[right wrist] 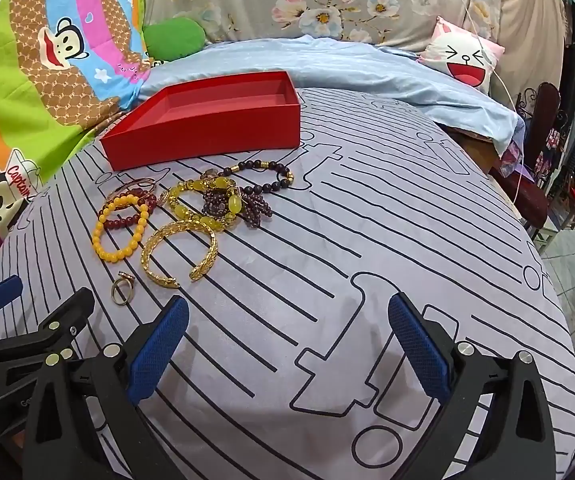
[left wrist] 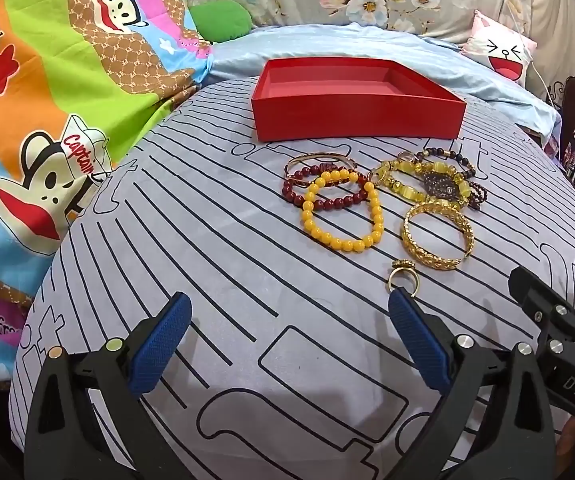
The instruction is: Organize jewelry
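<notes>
An empty red box (left wrist: 357, 114) (right wrist: 207, 136) sits on the striped grey bedsheet. In front of it lies a pile of jewelry: a yellow bead bracelet (left wrist: 341, 210) (right wrist: 119, 226), a dark red bead bracelet (left wrist: 319, 190), a gold cuff bangle (left wrist: 437, 236) (right wrist: 181, 250), yellow-green and purple bead strands (left wrist: 435, 180) (right wrist: 223, 200), a dark bead bracelet (right wrist: 267, 178) and a small gold ring (left wrist: 403, 276) (right wrist: 123, 288). My left gripper (left wrist: 289, 312) is open and empty, its right fingertip just short of the ring. My right gripper (right wrist: 287, 316) is open and empty, right of the pile.
A colourful cartoon blanket (left wrist: 47, 100) lies to the left. A light blue sheet (right wrist: 327, 64) and a white smiley pillow (right wrist: 463, 60) lie behind the box. The bed's edge drops off at the right, with furniture (right wrist: 539, 152) beyond.
</notes>
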A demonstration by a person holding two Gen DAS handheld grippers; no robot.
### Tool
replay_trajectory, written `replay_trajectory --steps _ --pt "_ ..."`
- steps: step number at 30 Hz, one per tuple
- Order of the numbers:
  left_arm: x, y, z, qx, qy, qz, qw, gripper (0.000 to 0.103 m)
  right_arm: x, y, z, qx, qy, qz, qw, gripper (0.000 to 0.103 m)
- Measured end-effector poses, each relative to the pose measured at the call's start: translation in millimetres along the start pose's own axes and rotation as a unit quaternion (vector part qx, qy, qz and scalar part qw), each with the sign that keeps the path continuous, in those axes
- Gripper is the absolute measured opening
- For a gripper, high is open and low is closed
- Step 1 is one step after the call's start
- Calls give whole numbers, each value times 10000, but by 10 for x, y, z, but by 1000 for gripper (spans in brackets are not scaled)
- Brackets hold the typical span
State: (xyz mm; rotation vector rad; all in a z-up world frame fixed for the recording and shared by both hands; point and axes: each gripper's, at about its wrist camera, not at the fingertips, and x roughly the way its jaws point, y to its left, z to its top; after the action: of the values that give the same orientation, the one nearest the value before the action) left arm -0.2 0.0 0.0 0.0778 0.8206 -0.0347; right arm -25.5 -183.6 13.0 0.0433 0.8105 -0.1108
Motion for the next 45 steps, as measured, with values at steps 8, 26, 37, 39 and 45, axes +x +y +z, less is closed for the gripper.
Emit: replay_trajectory --steps 8,26,37,39,45 --pt "3 10 -5 -4 38 -11 10000 94 -4 -1 -1 -9 -4 -6 10000 96" --pt "50 -3 -22 2 44 1 10000 94 -1 20 -3 -39 -20 -27 10000 96" --pt "27 23 -2 -36 47 -23 10000 94 -4 21 -6 -41 -23 -31 10000 96" --pt "29 32 -3 -59 61 -35 10000 94 -3 20 -6 -38 -19 -28 10000 96" --pt "13 31 -5 -51 73 40 10000 94 -8 21 -4 -17 -11 -36 10000 96"
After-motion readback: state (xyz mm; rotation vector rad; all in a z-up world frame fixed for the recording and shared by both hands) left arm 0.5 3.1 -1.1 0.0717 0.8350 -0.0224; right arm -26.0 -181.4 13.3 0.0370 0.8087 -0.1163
